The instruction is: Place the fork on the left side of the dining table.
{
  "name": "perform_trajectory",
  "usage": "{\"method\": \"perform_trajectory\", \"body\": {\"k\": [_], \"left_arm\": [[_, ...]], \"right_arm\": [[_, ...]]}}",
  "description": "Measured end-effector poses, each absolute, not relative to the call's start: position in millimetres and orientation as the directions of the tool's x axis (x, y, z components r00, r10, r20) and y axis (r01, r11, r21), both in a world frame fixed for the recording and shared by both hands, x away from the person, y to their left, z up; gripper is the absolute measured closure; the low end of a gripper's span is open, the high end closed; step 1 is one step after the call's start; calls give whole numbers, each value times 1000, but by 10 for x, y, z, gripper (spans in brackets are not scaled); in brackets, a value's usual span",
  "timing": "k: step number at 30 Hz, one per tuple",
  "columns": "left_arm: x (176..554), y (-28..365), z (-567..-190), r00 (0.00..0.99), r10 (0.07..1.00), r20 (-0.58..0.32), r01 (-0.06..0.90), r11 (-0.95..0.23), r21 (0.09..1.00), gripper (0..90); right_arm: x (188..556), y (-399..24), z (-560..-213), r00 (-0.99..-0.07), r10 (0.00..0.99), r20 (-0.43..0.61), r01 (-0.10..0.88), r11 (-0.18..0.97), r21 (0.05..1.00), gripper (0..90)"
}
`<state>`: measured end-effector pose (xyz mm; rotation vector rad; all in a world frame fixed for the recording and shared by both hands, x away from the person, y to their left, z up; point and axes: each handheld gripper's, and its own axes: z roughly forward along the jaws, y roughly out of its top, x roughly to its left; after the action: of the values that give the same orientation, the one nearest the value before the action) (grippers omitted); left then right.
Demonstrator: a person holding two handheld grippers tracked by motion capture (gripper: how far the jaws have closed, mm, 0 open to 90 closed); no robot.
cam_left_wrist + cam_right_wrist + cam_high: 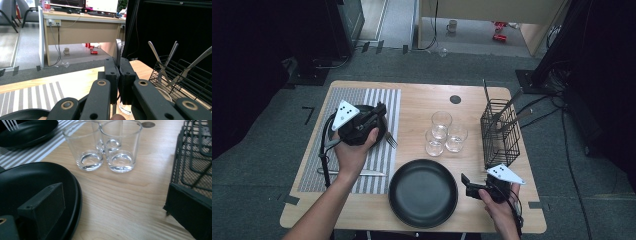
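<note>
the left claw (379,111) is over the small black plate (382,131) on the striped mat (384,100) at the left of the desk (422,97), and its jaws are pressed together on a thin metal handle (118,51) that stands up between their tips in the left gripper view; what kind of utensil it is cannot be told from there. a fork (391,141) lies with its tines at the right edge of that small plate, and a knife (362,173) lies along the near edge of the mat. the right claw (467,182) is low at the right rim of the big black plate (422,194) near the front of the desk, with its jaws well apart: in the right gripper view one jaw hangs over the plate's rim and the other sits close to the wire basket (193,157), with bare desk between them. three glasses (442,132) stand bunched together behind the big plate, touching or nearly so. the wire basket (499,132) stands at the right of the desk with several pieces of cutlery (160,60) leaning upright in it.
</note>
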<state>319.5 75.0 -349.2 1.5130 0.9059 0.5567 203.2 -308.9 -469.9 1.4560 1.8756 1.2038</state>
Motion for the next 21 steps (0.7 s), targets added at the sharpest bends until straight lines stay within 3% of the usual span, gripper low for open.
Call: {"method": "perform_trajectory", "body": {"k": [21], "left_arm": [[3385, 850, -3588, 558, 808, -188, 239, 60, 969, 884]], "right_arm": [[1989, -3421, -5016, -241, 965, 107, 595, 60, 801, 31]]}}
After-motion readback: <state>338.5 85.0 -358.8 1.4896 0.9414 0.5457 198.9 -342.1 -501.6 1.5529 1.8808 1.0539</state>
